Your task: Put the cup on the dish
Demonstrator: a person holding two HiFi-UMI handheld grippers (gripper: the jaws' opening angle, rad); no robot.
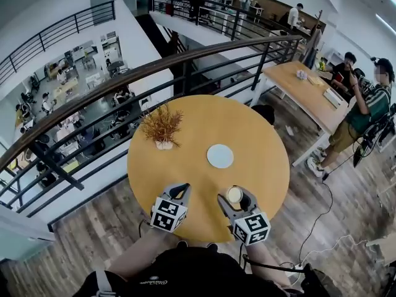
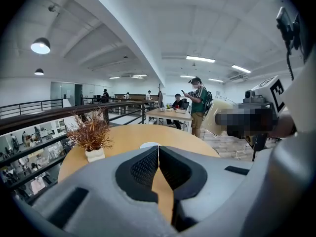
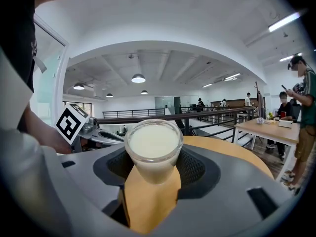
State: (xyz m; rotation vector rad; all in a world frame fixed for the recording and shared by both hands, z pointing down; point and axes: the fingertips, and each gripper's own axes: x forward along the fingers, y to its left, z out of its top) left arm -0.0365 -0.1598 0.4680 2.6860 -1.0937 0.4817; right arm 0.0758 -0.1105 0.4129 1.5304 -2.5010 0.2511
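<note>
Round wooden table (image 1: 185, 218) on a mezzanine, dark railing (image 1: 93, 94) curving behind it, open office floor below.

Head view: white dish (image 1: 220, 156) near the table's middle, nothing on it. Dried plant (image 1: 162, 127) in a small white pot stands left of the dish, apart from it. Left gripper (image 1: 181, 190) hangs over the near edge. Right gripper (image 1: 235, 199) beside it, with the cup (image 1: 234, 194) between its jaws. The cup is well short of the dish, on the person's side.

Left gripper view: jaws pressed together at the tips, nothing between them (only table surface shows through the gap lower down). Plant (image 2: 91, 132) ahead to the left, dish (image 2: 149, 145) just beyond the tips. A person (image 2: 198, 102) stands by a far table.

Right gripper view: jaws clamped on the clear cup (image 3: 153, 149), one pad on each side. Cup is upright and filled with a pale, milky liquid. Whether its base touches the table, cannot tell. Left gripper's marker cube (image 3: 71, 122) shows at left.
</note>
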